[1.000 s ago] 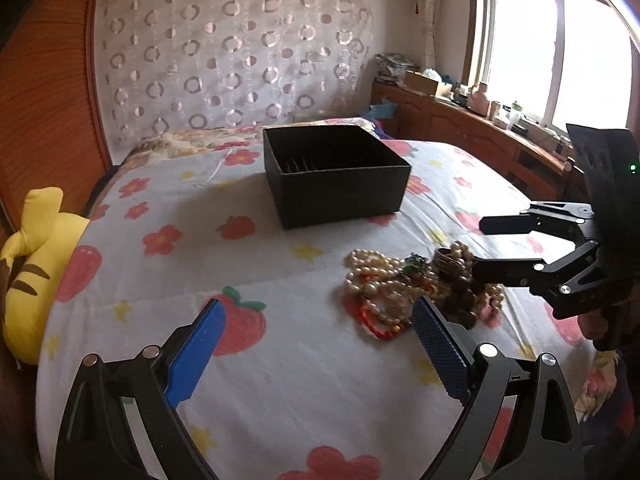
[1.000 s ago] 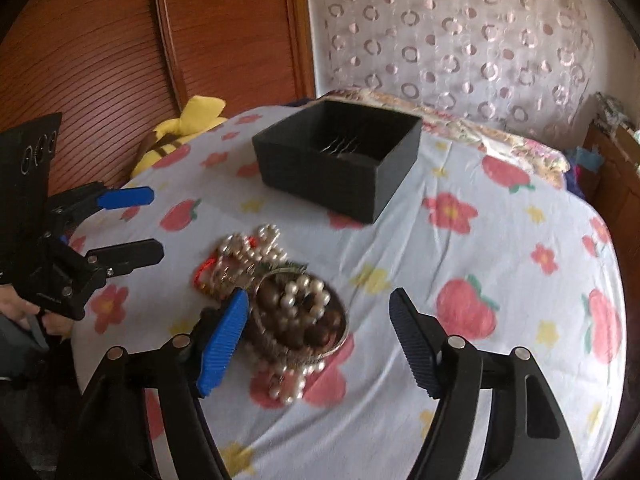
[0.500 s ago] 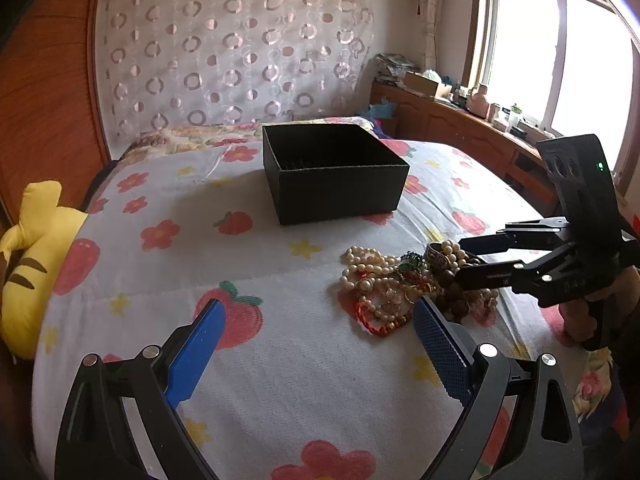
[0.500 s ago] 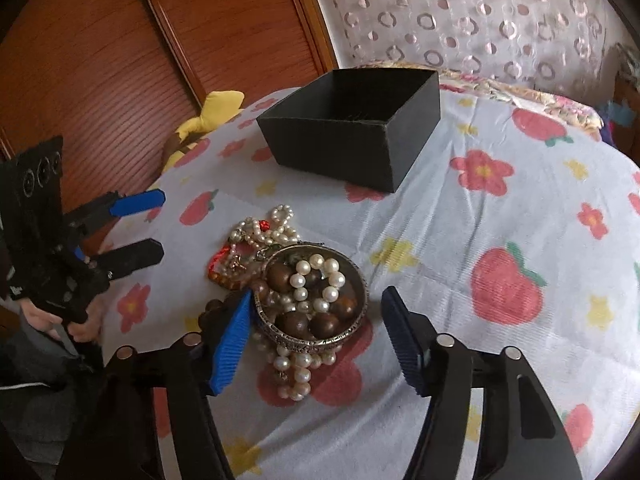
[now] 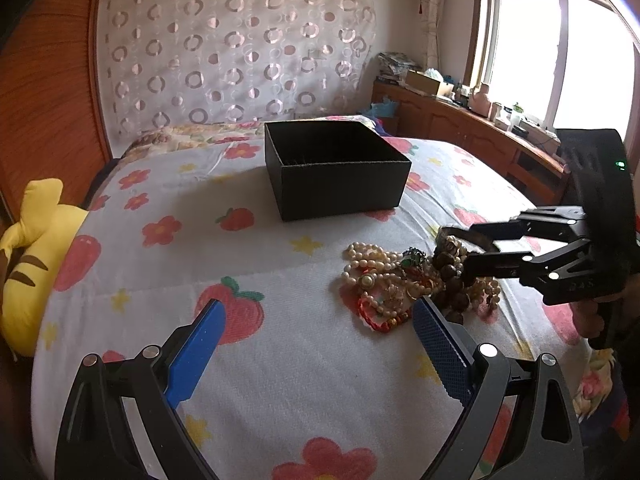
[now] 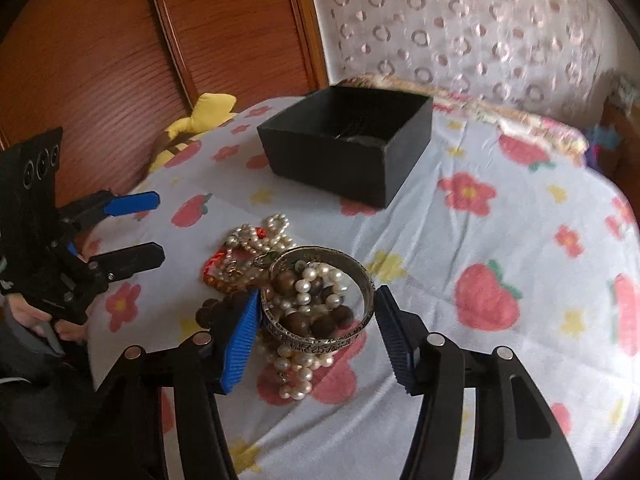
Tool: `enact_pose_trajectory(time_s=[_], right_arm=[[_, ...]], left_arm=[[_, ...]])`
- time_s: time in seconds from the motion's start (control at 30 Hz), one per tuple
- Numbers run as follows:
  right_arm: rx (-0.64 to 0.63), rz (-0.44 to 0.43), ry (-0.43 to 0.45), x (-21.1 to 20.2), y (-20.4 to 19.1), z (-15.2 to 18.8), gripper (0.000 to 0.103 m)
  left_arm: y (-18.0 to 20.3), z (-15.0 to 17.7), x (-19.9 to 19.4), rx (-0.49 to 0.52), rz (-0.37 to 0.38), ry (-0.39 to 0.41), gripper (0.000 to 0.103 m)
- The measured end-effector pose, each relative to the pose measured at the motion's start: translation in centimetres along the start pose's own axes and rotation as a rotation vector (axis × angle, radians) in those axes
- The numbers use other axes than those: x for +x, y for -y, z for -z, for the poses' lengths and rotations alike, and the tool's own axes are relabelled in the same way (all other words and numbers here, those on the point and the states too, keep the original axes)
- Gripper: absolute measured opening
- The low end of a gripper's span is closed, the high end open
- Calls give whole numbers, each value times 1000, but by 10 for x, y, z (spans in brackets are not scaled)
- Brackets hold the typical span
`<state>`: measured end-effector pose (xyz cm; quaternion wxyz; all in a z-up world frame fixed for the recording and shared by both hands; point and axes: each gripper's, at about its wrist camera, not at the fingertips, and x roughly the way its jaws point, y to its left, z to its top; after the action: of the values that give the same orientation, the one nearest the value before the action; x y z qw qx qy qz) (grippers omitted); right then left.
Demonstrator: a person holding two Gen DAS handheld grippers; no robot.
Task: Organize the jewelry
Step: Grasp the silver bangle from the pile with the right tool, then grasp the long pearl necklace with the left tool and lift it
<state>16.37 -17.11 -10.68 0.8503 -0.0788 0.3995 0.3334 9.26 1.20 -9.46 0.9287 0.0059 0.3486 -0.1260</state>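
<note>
I am positioning my right tool (image 6: pixel 316 330), spread wide, around the engraved silver metal bangle (image 6: pixel 320 294) atop the tangled pearl-and-bead jewelry pile (image 5: pixel 416 280), near the open black cardboard box (image 5: pixel 338 168). My left tool (image 5: pixel 316 344), also spread, is hovering beside the pile, clear of the grasp.

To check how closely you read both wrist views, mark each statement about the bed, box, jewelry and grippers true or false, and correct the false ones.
1. The right gripper straddles a metal bangle. True.
2. The black box has its lid on. False: it is open at the top.
3. The jewelry pile lies inside the box. False: it lies on the bedspread, nearer the grippers than the box.
4. The left gripper is open and holds nothing. True.
5. A yellow plush sits at the edge of the bed. True.
6. The bedspread is plain white. False: it has strawberries, flowers and stars.
</note>
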Motion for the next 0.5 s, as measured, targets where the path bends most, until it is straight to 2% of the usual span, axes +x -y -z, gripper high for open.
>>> enact_pose_trajectory(time_s=[0.17, 0.4, 0.43, 0.47, 0.5], right_arm=[[-73, 130, 46, -15, -5, 0, 60], [-67, 159, 67, -29, 5, 5, 60], [-64, 162, 65, -29, 7, 7, 60], [-63, 164, 61, -29, 8, 8, 60], [-61, 167, 59, -28, 9, 10, 60]], left_arm=[[0, 0, 0, 0, 2, -1, 91], [4, -2, 8, 20, 19, -12, 91], [5, -3, 10, 23, 30, -19, 89], [5, -3, 11, 25, 44, -24, 79], [7, -5, 14, 25, 53, -34, 73]])
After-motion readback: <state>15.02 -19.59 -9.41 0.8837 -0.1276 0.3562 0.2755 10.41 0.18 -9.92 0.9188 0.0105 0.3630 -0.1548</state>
